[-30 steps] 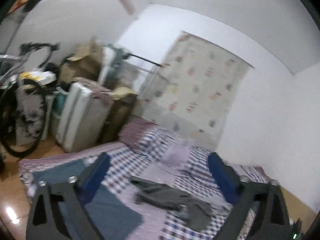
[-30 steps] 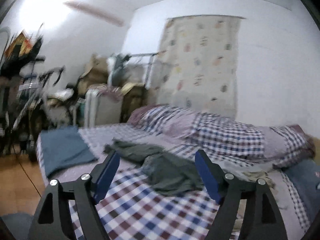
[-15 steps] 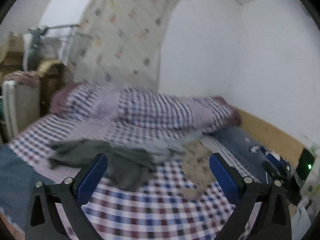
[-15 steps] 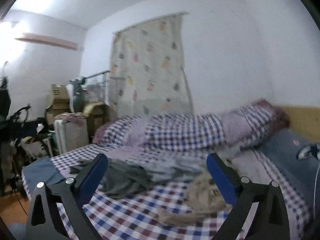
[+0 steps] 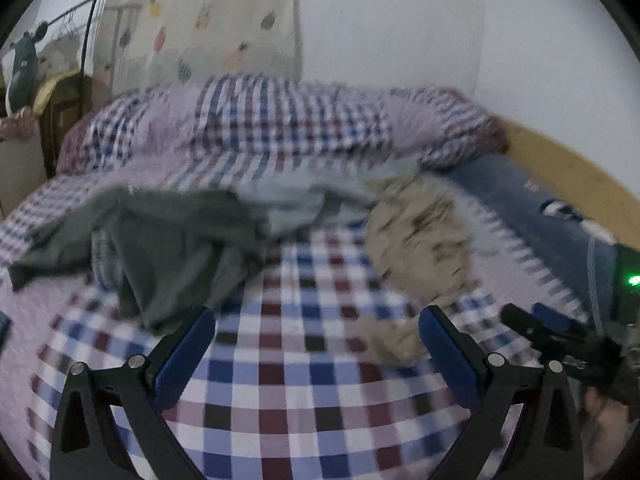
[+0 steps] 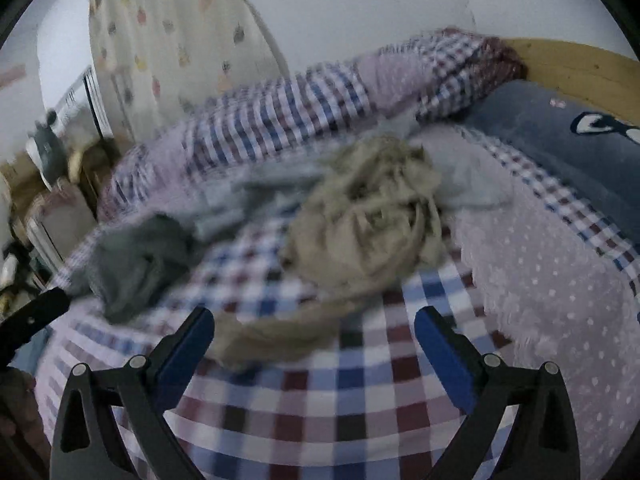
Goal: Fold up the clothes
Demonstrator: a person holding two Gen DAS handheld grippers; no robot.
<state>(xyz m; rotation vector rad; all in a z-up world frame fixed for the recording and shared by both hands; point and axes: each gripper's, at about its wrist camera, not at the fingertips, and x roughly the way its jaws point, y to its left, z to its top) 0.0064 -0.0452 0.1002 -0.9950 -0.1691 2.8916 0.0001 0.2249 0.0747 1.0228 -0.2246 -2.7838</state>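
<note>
Beige garment (image 6: 372, 216) now nearer, centred.

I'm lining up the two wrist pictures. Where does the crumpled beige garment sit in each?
Left wrist: beige garment right of centre, beyond the right-side finger.
Right wrist: beige garment at centre, ahead of the open jaws.
Shared landmark: dark grey garment, left of it in both.

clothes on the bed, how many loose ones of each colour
dark grey garment: 1
light grey garment: 1
tan garment: 1
total: 3, all crumpled and unfolded on the checked sheet; blur could hide more.
</note>
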